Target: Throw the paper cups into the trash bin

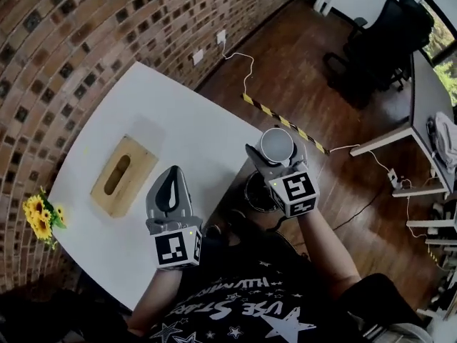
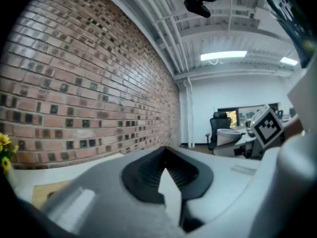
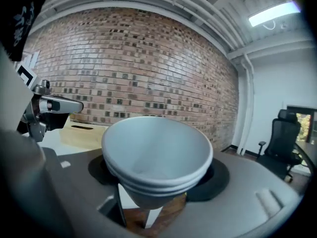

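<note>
While the right gripper (image 1: 278, 157) pinches a stack of paper cups (image 1: 275, 143) mouth up, just past the edge of the white table (image 1: 178, 120) and above the dark trash bin (image 1: 255, 191) on the floor, the left gripper (image 1: 171, 183) hovers over the table, its jaws pressed together on nothing. A wooden tissue box (image 1: 121, 175) lies on the table near yellow flowers (image 1: 41, 219).
</note>
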### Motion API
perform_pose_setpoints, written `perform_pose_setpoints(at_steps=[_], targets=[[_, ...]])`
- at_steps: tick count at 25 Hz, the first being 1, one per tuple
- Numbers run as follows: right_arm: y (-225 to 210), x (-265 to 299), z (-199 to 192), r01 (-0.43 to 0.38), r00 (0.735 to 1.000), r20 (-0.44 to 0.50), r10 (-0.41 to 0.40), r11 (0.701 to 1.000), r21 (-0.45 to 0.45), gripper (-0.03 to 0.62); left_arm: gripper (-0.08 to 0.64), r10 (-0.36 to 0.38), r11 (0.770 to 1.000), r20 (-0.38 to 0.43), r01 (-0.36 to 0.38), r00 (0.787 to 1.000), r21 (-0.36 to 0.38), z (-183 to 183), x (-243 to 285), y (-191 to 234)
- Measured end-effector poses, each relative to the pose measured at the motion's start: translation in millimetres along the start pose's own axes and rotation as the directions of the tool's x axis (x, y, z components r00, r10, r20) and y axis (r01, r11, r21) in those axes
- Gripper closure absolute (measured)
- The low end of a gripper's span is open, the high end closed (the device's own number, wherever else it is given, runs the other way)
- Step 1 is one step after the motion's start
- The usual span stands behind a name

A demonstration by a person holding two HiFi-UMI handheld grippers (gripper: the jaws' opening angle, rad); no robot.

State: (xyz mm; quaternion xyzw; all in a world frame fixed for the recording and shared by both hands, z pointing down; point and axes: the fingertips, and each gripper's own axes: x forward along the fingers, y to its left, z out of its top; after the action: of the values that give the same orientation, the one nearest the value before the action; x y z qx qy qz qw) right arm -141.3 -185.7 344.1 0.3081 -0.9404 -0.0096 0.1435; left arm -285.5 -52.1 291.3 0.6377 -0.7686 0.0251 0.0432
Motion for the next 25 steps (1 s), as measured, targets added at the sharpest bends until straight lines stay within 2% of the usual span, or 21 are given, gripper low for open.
perform_pose_setpoints(at_steps=[4, 7, 10, 13, 19, 25], targets=[[-21.9, -44.9, -20.6, 0.11, 0.993, -0.039, -0.108, 0.994, 0.03, 0.242, 0.555, -0.129, 0.992, -0.001, 0.129, 0.992, 0.009, -5.6, 7.6, -33.7], [-38.6, -83.3, -47.0, 0.191, 0.978, -0.093, -0.184, 0.979, 0.074, 0.242, 0.555, -0.215, 0.976, -0.012, 0.215, 0.977, 0.021, -8.2, 10.4, -63.8], [-55.1, -109.2, -68.0, 0.246, 0.965, -0.124, -0.232, 0.963, 0.11, 0.242, 0.555, -0.267, 0.963, -0.04, 0.268, 0.963, 0.037, -12.4, 15.6, -89.8], [-70.1, -125.9, -87.8, 0.263, 0.959, -0.137, -0.247, 0.957, 0.12, 0.242, 0.555, -0.281, 0.957, -0.069, 0.285, 0.957, 0.059, -19.9, 20.9, -114.7], [-117.1, -158.3, -124.8, 0.283, 0.952, -0.155, -0.264, 0.952, 0.119, 0.242, 0.555, -0.299, 0.949, -0.078, 0.305, 0.951, 0.083, -28.8, 42.3, -182.4], [-139.2, -181.8, -166.3, 0.249, 0.957, -0.188, -0.222, 0.959, 0.134, 0.242, 0.555, -0.341, 0.931, -0.117, 0.352, 0.933, 0.095, -53.8, 61.4, -247.1]])
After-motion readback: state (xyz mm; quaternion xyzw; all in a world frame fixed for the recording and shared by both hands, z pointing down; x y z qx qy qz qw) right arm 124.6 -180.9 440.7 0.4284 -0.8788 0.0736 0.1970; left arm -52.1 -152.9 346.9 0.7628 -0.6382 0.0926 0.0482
